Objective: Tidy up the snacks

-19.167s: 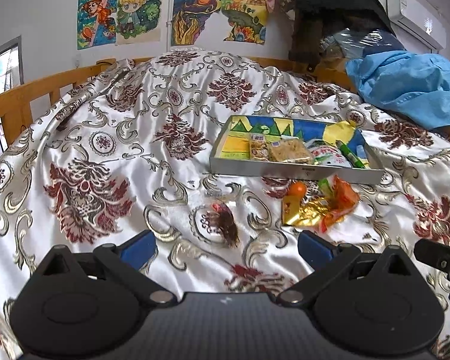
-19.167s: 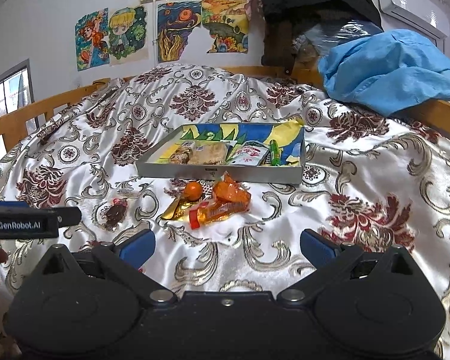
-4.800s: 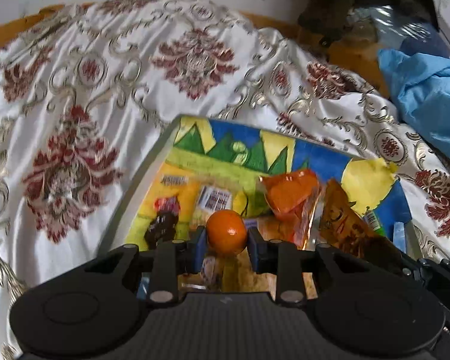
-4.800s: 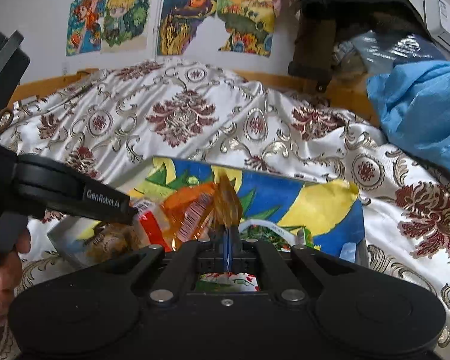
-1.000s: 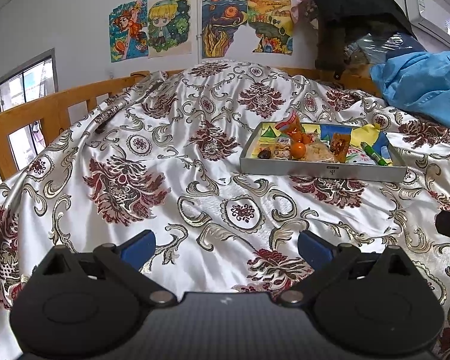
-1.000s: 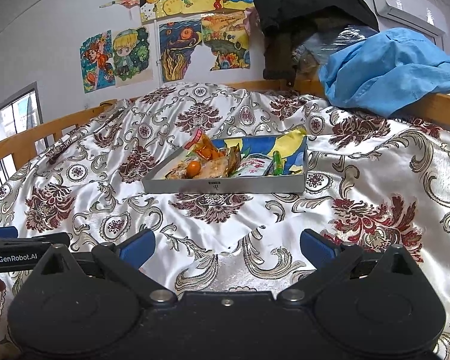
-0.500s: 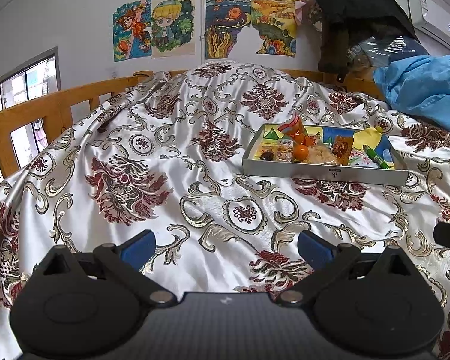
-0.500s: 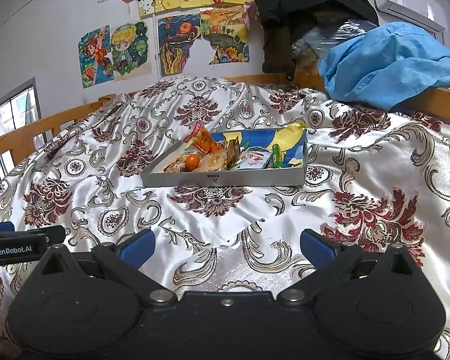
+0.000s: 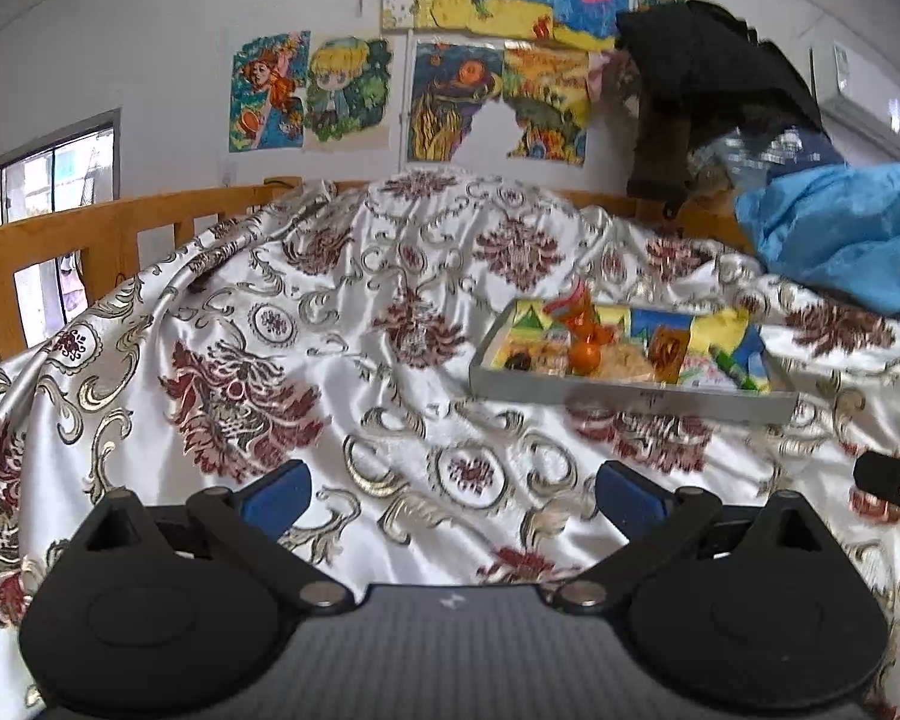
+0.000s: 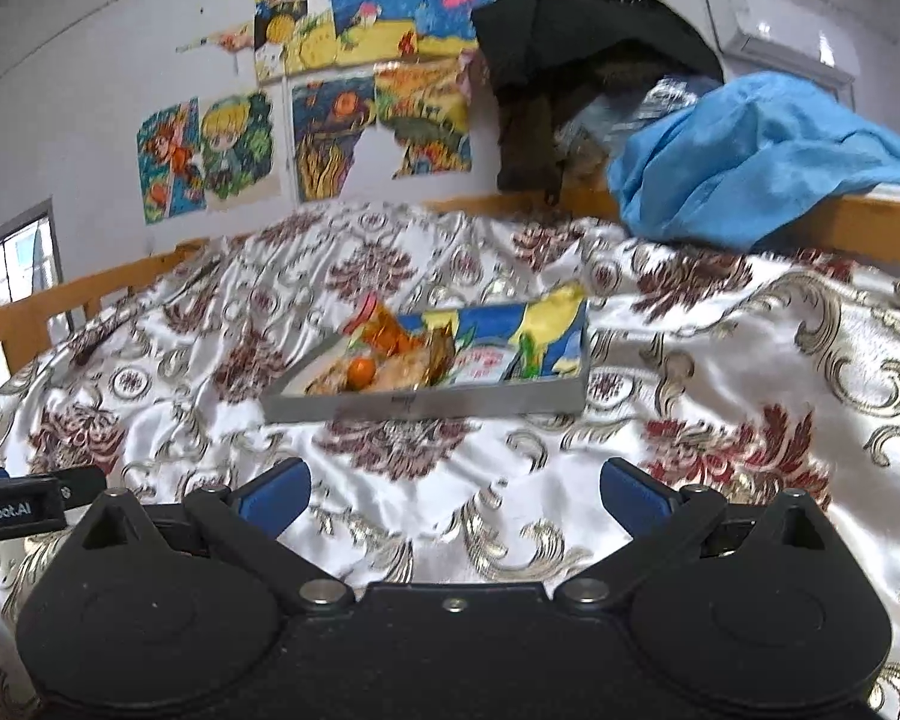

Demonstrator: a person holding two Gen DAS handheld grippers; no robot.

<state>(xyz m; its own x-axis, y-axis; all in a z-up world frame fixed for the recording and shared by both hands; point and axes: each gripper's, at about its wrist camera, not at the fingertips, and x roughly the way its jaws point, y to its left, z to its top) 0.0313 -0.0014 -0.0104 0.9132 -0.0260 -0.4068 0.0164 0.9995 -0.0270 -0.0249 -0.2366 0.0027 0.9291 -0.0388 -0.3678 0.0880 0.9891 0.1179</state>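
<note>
A shallow grey tray (image 9: 630, 389) (image 10: 426, 403) with a colourful lining sits on the patterned bedspread, far ahead of both grippers. Inside it lie an orange fruit (image 9: 583, 356) (image 10: 361, 371), an orange snack packet (image 9: 579, 313) (image 10: 384, 324), a brown packet (image 9: 669, 351) (image 10: 441, 348), a green item (image 9: 732, 367) (image 10: 527, 351) and other wrapped snacks. My left gripper (image 9: 453, 495) is open and holds nothing, well back from the tray. My right gripper (image 10: 455, 495) is open too, with nothing between its fingers.
The silky white and maroon bedspread (image 9: 306, 372) covers the whole bed. A wooden rail (image 9: 60, 240) runs along the left and back. A blue cloth (image 10: 762, 156) and dark clothing (image 10: 570, 60) hang at the back right. Drawings (image 9: 486, 60) cover the wall.
Both grippers have pulled back and tilted upward a little, so more wall shows. The tray and its snacks have not moved. Both stay open.
</note>
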